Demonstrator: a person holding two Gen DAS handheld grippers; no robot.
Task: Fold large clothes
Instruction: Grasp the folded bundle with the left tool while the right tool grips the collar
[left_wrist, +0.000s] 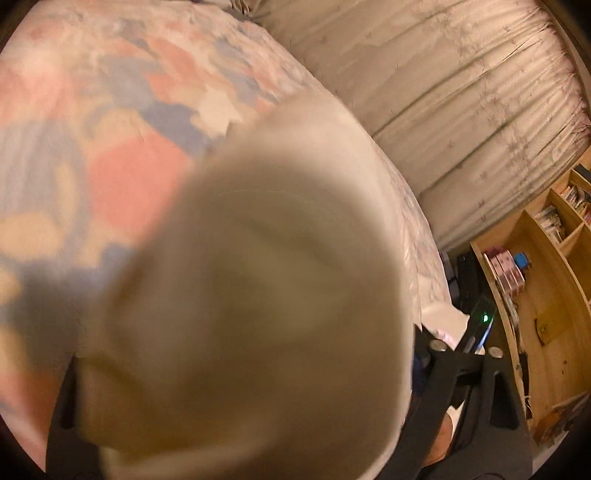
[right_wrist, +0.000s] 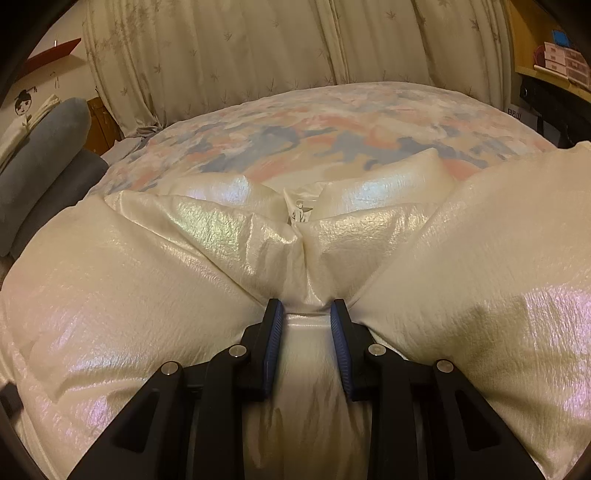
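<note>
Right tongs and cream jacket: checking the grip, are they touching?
Touching. The right wrist view shows the right tongs pinching a gathered fold of the cream jacket between both pads.

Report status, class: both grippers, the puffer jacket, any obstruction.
Right gripper clamped on cream jacket fold. Left gripper's state unclear; jacket smothers its camera. Jacket lies on the floral bedspread.

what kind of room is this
Most likely a bedroom: a bed with a floral duvet, drawn curtains behind it, and a wooden bookshelf at the side.
</note>
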